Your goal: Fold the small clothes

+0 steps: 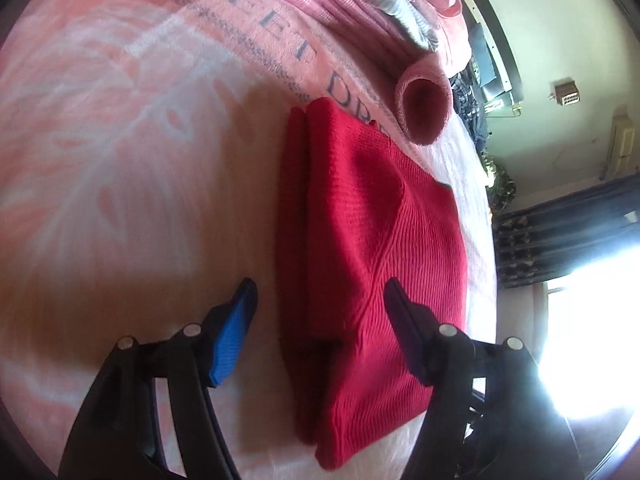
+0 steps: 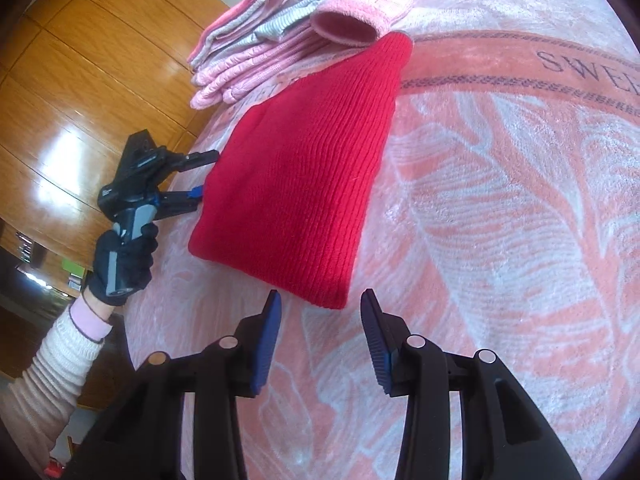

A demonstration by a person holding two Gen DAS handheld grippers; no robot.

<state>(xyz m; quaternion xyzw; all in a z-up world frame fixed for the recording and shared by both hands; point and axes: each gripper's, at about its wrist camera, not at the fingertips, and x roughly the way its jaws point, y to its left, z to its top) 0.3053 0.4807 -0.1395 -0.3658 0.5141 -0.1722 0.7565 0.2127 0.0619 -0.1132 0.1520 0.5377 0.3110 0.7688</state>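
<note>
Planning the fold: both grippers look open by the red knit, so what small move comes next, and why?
Probably close the left gripper on the red knit garment: its open jaws straddle the near edge, while the open right gripper hangs short of a corner.

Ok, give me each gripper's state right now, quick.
Left gripper: open, holding nothing, jaws either side of the red knit garment's edge.
Right gripper: open, empty, just short of the garment's near corner.

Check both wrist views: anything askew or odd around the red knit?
Mostly tidy. The red knit garment lies flat on the pink blanket, both grippers open beside it. One oddity: a pink sleeve cuff from the folded stack lies loose, its open end next to the red piece's far tip.
</note>
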